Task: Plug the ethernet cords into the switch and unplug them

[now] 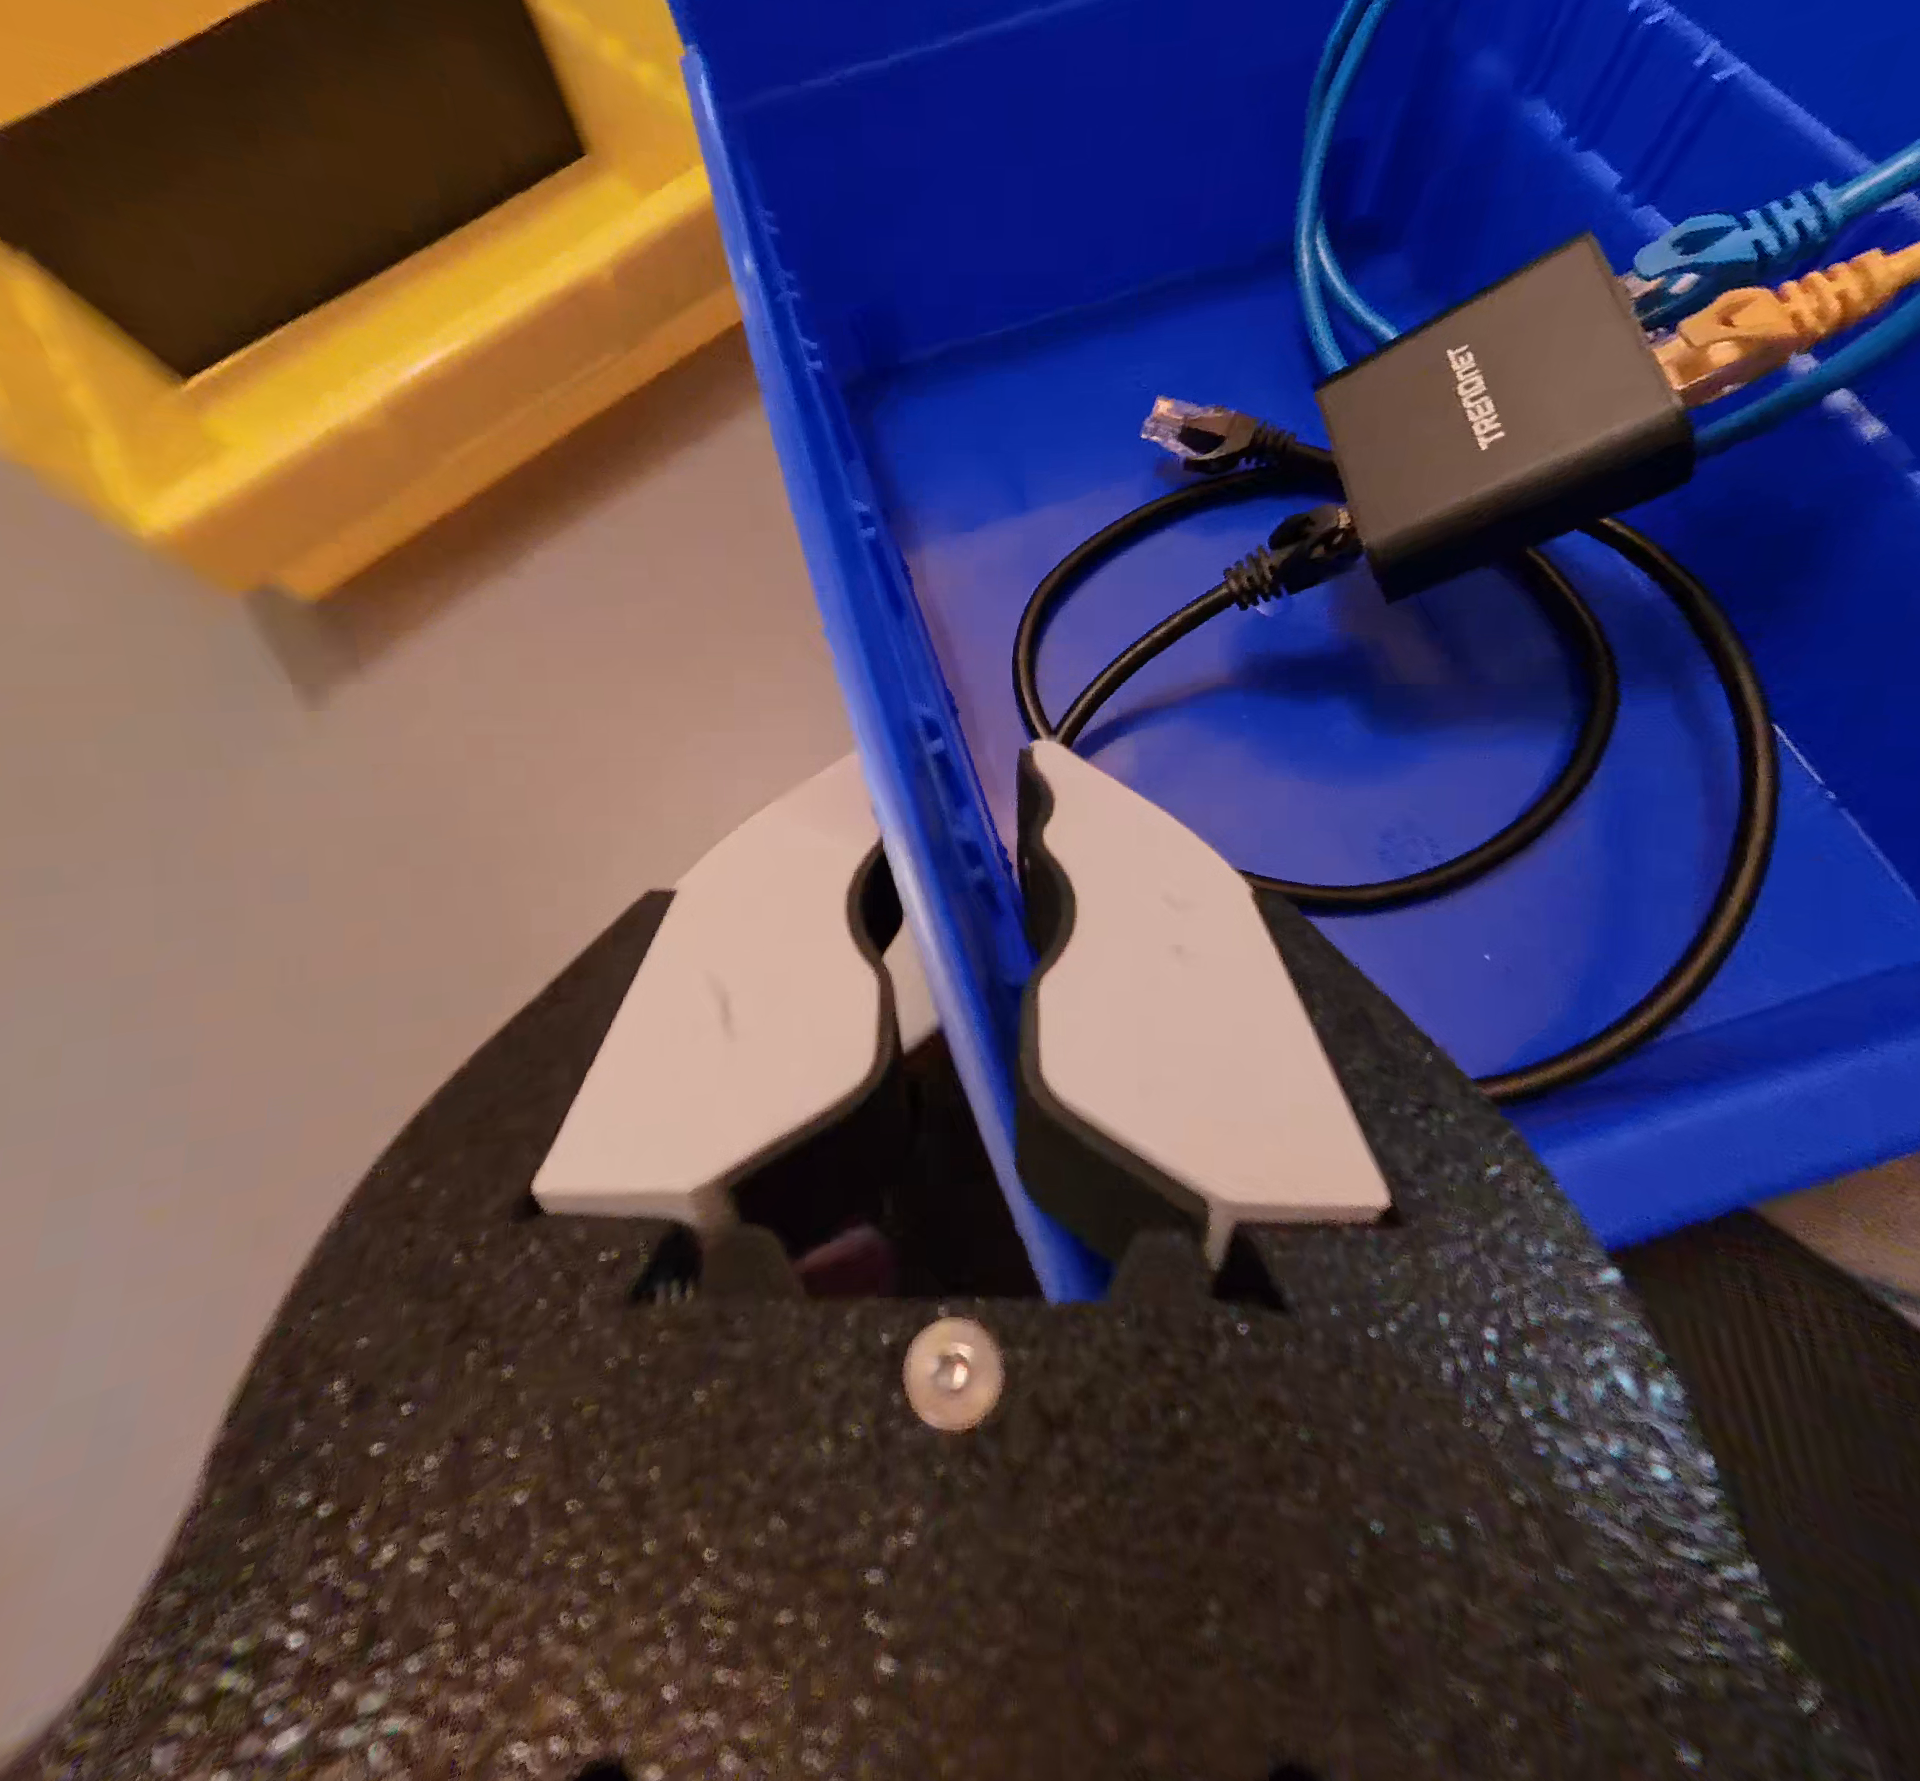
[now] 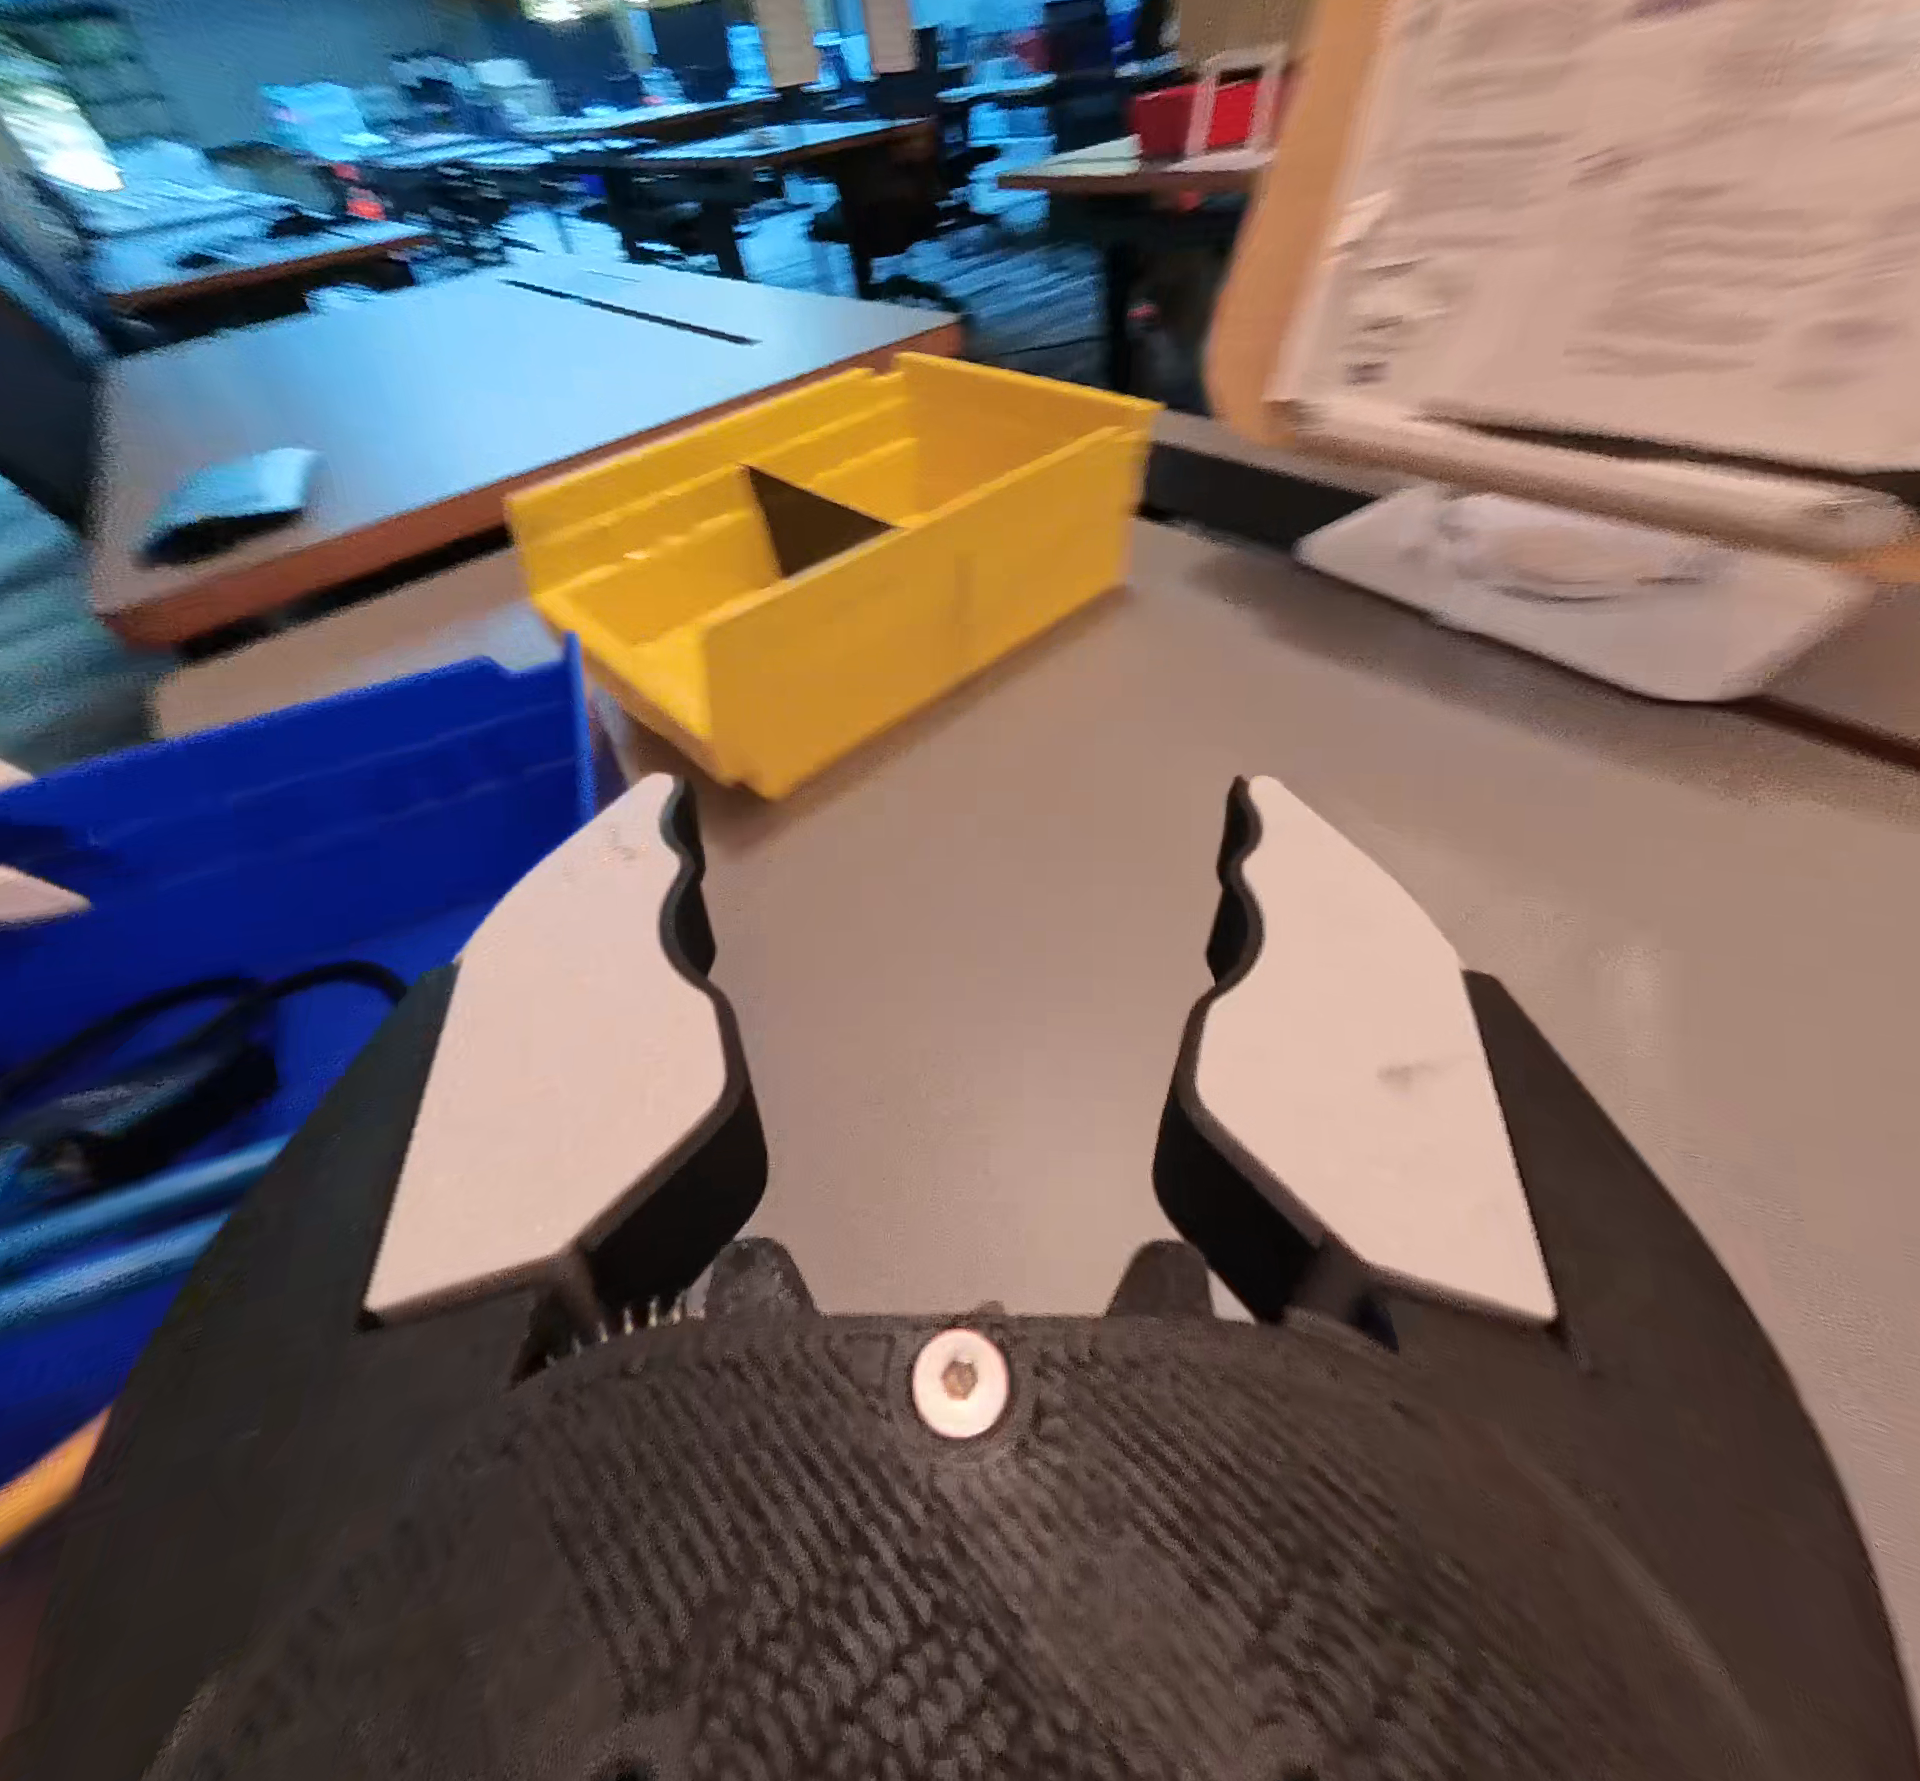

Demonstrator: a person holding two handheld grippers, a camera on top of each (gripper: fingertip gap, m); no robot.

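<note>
A black switch lies in a blue bin. A blue cord's plug and an orange cord's plug sit in its right side. A black cord loops on the bin floor, with one plug at the switch's near side and the other lying loose. My left gripper is shut on the bin's side wall, one finger inside and one outside. My right gripper is open and empty over the grey table, right of the blue bin.
A yellow bin with a black divider stands on the table beyond the blue bin; it also shows in the right wrist view. A cardboard box with papers and a white object are at the far right.
</note>
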